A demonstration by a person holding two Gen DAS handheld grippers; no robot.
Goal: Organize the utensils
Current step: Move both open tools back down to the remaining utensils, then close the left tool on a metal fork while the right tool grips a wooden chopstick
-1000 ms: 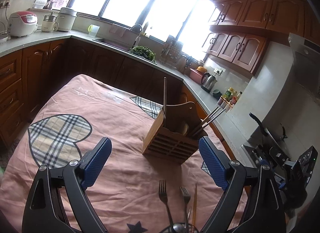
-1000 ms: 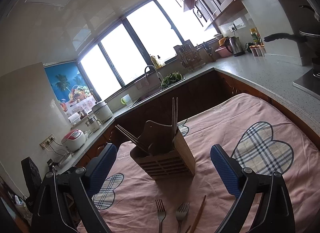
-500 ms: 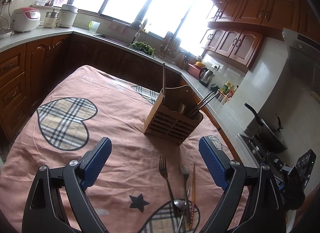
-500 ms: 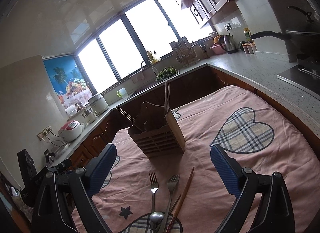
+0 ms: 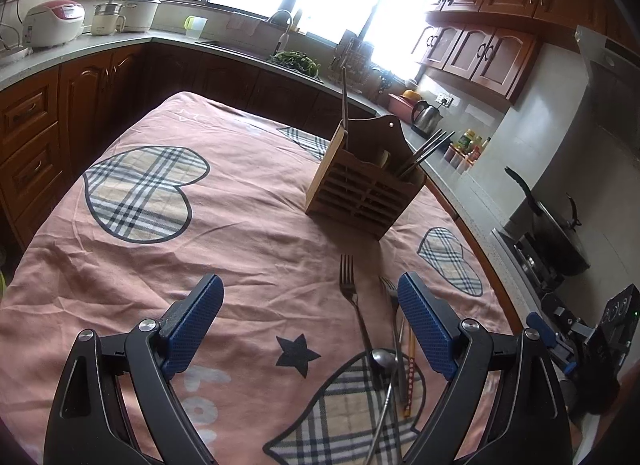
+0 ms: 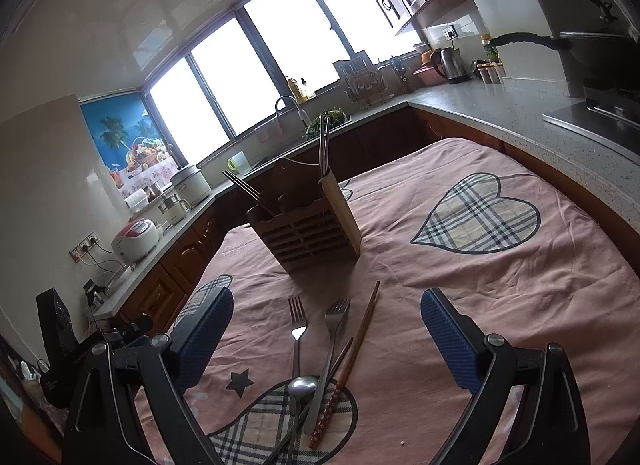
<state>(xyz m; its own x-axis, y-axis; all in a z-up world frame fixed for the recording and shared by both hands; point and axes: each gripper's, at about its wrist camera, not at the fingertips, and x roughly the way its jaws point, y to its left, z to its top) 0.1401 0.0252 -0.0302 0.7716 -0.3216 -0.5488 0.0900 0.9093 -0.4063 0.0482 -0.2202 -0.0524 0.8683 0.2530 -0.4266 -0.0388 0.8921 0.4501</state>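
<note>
Both grippers, left gripper [image 5: 310, 319] and right gripper [image 6: 326, 331], gape empty above loose steel forks [image 6: 297, 329], spoon [image 6: 303, 386] and wooden chopsticks [image 6: 362, 327] on the pink-clothed surface [image 5: 240, 233] (likely staged near the slatted wooden utensil caddy [image 6: 308, 231] for sorting).

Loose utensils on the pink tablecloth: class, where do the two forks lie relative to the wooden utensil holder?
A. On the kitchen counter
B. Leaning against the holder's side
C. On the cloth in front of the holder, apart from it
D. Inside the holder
C: both forks lie flat on the tablecloth, clear of the wooden utensil holder.
</note>
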